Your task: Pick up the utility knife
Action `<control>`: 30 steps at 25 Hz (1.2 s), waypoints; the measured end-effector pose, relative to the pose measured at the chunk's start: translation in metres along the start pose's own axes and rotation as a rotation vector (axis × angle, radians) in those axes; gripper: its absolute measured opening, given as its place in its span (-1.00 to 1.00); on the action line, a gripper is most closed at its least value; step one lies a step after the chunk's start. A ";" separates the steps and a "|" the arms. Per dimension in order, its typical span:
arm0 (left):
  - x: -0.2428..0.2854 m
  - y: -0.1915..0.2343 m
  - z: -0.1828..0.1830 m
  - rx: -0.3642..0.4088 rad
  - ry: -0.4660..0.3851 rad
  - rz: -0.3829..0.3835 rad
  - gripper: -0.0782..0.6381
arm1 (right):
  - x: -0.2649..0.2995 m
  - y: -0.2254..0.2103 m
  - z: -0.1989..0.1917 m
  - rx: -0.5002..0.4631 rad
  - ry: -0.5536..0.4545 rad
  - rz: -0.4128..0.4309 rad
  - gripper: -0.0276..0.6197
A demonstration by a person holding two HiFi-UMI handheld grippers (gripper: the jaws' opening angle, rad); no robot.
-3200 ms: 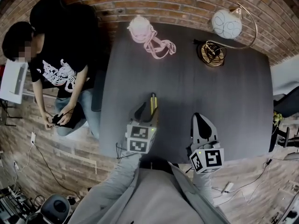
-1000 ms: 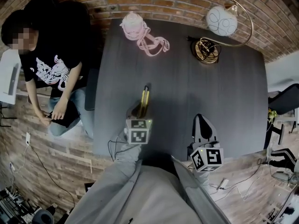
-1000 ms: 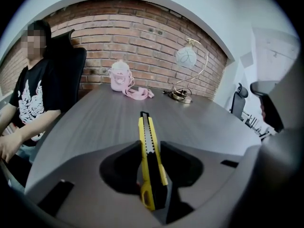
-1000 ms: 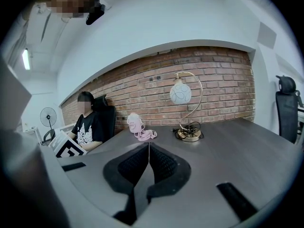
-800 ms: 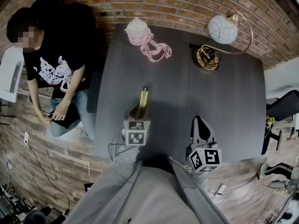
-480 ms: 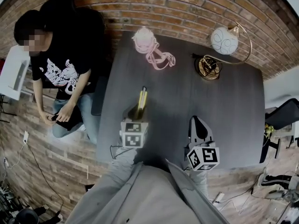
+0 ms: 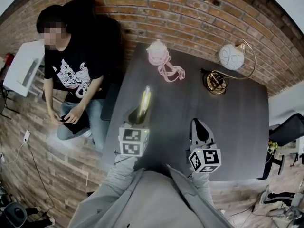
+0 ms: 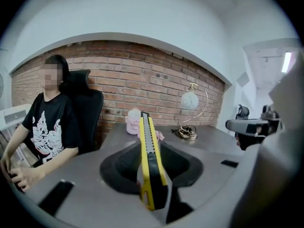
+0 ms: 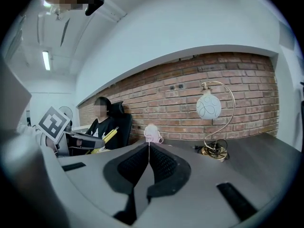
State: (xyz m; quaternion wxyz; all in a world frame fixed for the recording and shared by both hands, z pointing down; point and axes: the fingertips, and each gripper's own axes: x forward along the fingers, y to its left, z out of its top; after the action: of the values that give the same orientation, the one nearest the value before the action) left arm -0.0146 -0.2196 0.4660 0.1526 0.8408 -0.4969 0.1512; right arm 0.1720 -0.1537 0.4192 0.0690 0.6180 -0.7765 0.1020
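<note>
I am recording that the utility knife, which was sitting lower and close to the dark surface three seconds ago, is now riding higher and nearer the head camera, centre-left of the frame. The left gripper is carrying it, with its jaws clamping the handle end. In my judgement the knife is coming clear of the surface, so the pick-up is effectively being completed. In the left gripper view the knife is standing on its narrow edge, yellow flanks showing. Its long axis is running straight out along the jaws, and its far end is pointing up-frame toward the brick wall. The right gripper is idling at lower right, its jaws together on nothing.
</note>
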 end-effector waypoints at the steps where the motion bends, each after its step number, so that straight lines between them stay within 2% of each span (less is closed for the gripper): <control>1: -0.006 0.003 0.006 0.001 -0.014 0.004 -0.41 | 0.001 0.003 0.003 -0.005 -0.005 0.008 -0.85; 10: -0.060 0.022 0.052 0.029 -0.155 0.024 -0.41 | 0.005 0.027 0.024 -0.050 -0.050 0.050 -0.85; 17: -0.084 0.010 0.071 0.058 -0.235 -0.009 -0.41 | -0.001 0.033 0.038 -0.087 -0.077 0.061 -0.85; 22: -0.091 0.000 0.077 0.067 -0.269 -0.026 -0.41 | -0.005 0.031 0.042 -0.103 -0.086 0.062 -0.85; 30: -0.080 -0.008 0.081 0.083 -0.265 -0.043 -0.41 | -0.011 0.019 0.043 -0.101 -0.095 0.042 -0.85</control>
State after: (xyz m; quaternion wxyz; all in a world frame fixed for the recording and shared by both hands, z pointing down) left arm -0.0361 -0.1859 0.3587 0.0540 0.8693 -0.4881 0.0560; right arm 0.1565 -0.1500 0.3735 0.0611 0.6014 -0.7959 0.0348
